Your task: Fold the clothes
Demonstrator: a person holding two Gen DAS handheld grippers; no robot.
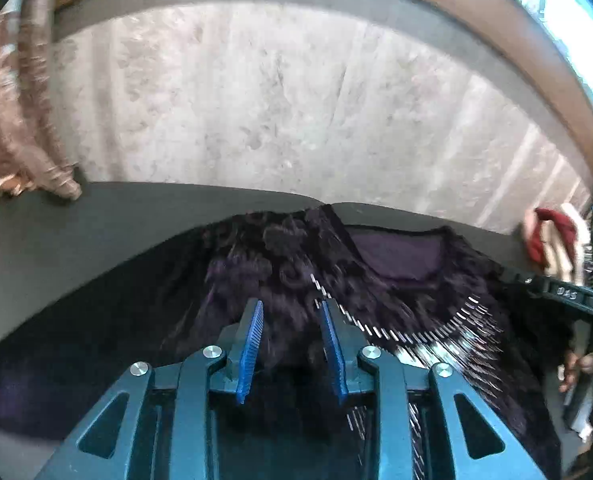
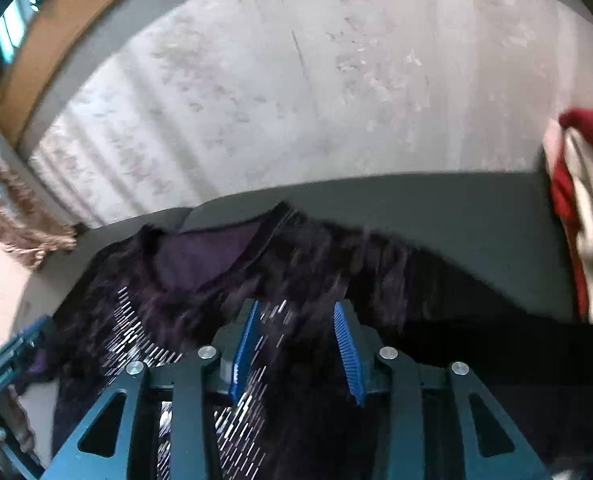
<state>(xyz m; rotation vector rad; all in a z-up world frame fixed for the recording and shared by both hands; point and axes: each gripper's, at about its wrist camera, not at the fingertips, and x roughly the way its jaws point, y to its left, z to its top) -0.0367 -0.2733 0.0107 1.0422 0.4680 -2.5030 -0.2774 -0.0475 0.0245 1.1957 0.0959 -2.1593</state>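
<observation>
A dark purple velvet garment lies spread on a grey table, neckline and lighter purple lining facing up, with silver bead rows below the collar. My left gripper hovers over its left part, blue pads apart, nothing pinched. In the right wrist view the same garment lies under my right gripper, whose pads stand apart over the beaded front with no cloth pressed between them. Motion blur softens both views.
A red and cream cloth sits at the table's right end. Brown patterned fabric hangs at the left. A pale patterned floor lies beyond the far edge. A hand holds the other gripper's black body.
</observation>
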